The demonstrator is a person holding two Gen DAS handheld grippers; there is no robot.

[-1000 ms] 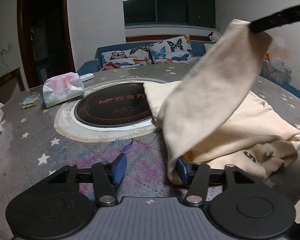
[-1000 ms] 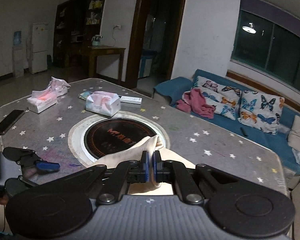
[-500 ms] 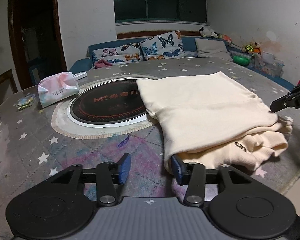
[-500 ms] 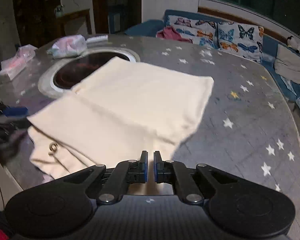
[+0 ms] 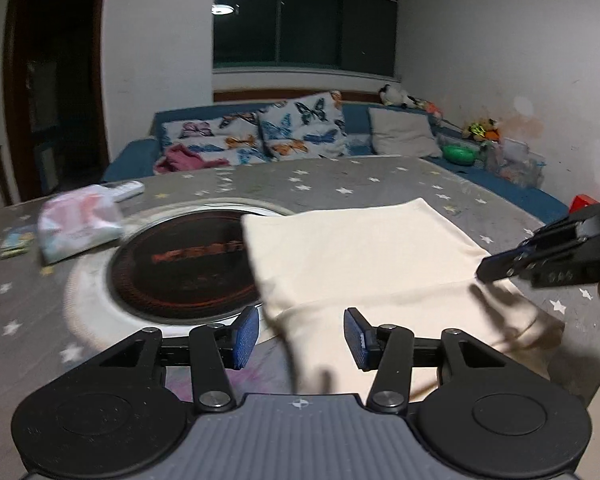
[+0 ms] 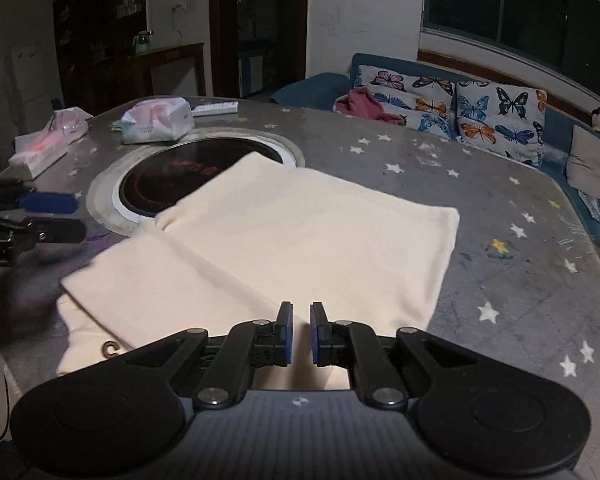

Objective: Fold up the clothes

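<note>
1. The cream garment [image 6: 300,240] lies folded on the grey star-patterned surface [image 6: 520,280], with an upper layer laid flat over a wider lower layer that sticks out at the near left edge.
2. Its far corner overlaps the rim of the round black cooktop [image 6: 160,184] set into the surface.
3. A small dark ring mark [image 6: 110,349] shows on the lower layer near the front left corner.
4. The right tongs [image 6: 300,332] point forward and downward over the near edge of the garment. Their blue pads [image 6: 286,332] stand a narrow slit apart, nearly clenched, with no cloth pinched between them.
5. In the left wrist view the right tongs [image 5: 496,266] reach in from the right side, tip just over the garment's right edge.
6. The left tongs [image 5: 300,336] tilt downward toward the garment's left near corner, released, the pads [image 5: 244,336] well apart and gripping nothing; cloth shows below the gap.
7. In the right wrist view the left tongs [image 6: 60,216] sit low at the left, beside the garment.
8. A pink tissue pack [image 6: 156,122] rests beyond the cooktop, and a blue sofa with butterfly cushions [image 6: 460,108] stands behind the surface.
</note>
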